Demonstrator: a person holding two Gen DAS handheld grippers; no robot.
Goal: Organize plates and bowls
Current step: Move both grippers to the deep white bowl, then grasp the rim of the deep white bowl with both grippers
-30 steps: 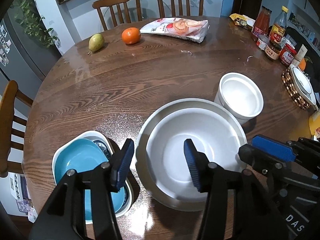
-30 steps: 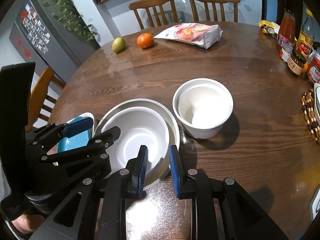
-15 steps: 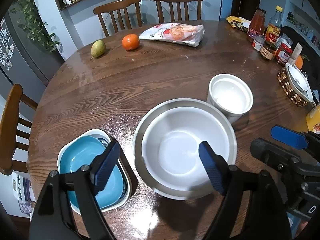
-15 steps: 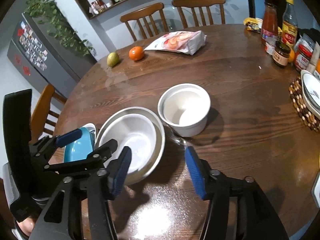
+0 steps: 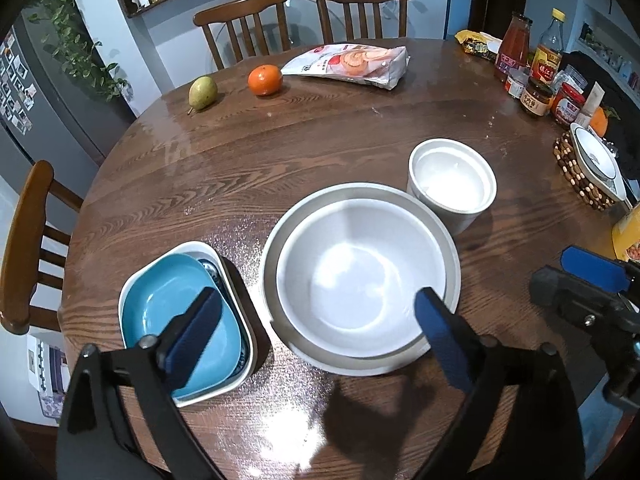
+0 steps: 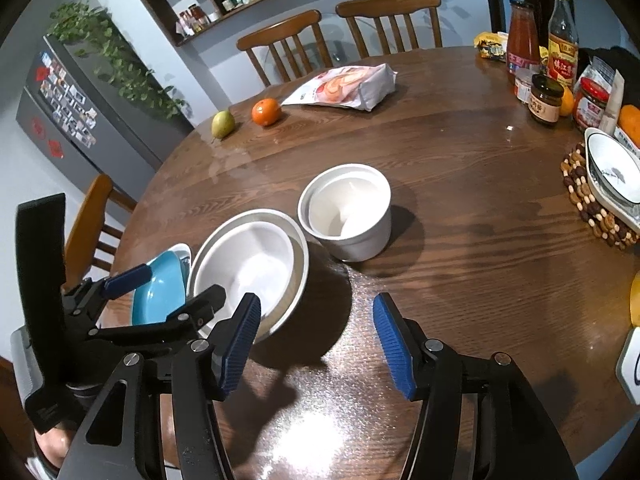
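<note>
Left wrist view: my left gripper [image 5: 316, 320] is opening wide, grasping nothing.
Its blue pads are spreading at the lower part of the frame, above the white bowl [image 5: 360, 276] that is nesting in the grey plate [image 5: 450, 236] at centre; neither pad is touching the rim. The blue dish [image 5: 160, 300] is sitting inside the white rectangular dish [image 5: 188, 246] at lower left, and the white pot [image 5: 452, 184] is standing just right of and above the plate. My right gripper is showing at the right edge.

Right wrist view: my right gripper [image 6: 316, 338] is sitting half-spread and released, nothing between its pads.
It is hanging over bare wooden table [image 6: 460, 280] at lower centre. The white bowl is lying left of centre, the white pot touching or just beside its plate, upper right of it.
</note>
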